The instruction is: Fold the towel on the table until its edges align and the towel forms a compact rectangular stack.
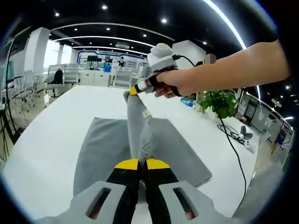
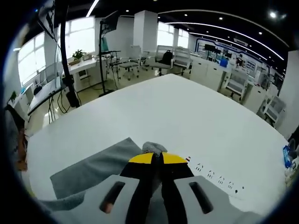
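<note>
A grey towel (image 1: 103, 144) lies spread on the white table (image 1: 56, 121). One edge of it is lifted into a taut strip running between the two grippers. My left gripper (image 1: 141, 162) is shut on the near end of that strip, yellow tips pressed together. The right gripper (image 1: 135, 89), held by a person's hand, pinches the far end above the towel. In the right gripper view, my right gripper (image 2: 157, 156) is shut on a small bunch of grey towel (image 2: 153, 147), and the rest of the cloth (image 2: 88, 170) lies flat below and to the left.
A potted green plant (image 1: 219, 102) and a black cable (image 1: 236, 149) sit at the table's right side. Small dark marks (image 2: 215, 179) dot the tabletop. Desks, chairs and stands (image 2: 107, 51) fill the office beyond the table's far edges.
</note>
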### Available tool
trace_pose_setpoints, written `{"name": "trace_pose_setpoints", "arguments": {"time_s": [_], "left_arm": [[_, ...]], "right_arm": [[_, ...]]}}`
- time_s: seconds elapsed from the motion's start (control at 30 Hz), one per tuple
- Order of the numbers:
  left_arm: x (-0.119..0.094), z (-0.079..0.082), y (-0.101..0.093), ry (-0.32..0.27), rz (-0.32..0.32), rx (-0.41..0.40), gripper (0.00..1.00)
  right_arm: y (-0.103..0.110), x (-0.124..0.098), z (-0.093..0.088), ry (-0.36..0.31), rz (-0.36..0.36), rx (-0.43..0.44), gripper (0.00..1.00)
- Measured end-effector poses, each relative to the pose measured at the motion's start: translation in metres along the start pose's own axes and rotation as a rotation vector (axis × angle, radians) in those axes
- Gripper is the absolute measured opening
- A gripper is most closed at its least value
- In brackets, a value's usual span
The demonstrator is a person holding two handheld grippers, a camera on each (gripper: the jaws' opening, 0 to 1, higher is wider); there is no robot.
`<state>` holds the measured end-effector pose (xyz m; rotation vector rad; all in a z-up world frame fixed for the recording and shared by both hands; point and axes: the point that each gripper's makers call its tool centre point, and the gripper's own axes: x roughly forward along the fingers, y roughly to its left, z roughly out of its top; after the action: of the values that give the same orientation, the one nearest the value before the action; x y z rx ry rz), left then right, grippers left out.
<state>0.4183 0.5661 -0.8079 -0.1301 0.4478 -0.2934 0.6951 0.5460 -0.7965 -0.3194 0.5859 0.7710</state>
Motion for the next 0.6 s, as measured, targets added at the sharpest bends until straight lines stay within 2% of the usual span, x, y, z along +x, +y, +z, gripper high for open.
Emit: {"name": "trace_pose_setpoints", "arguments": {"time_s": [0.03,0.3,0.4,0.6], "left_arm": [[0.001,-0.002,0.003,0.005,0.008,0.008,0.03],[0.008,-0.010,0.015,0.037,0.019,0.027,0.03],[0.009,-0.020,0.018,0.053,0.019,0.034,0.03],[0.011,-0.034,0.028,0.072,0.030,0.019,0.03]], "right_arm": [[0.002,0.008,-0.002,0.000,0.003,0.001,0.03],[0.013,0.024,-0.008,0.001,0.013,0.012,0.03],[0.019,0.026,-0.009,0.006,0.024,0.012,0.03],[0.027,0.046,-0.010,0.009,0.041,0.039,0.03]]}}
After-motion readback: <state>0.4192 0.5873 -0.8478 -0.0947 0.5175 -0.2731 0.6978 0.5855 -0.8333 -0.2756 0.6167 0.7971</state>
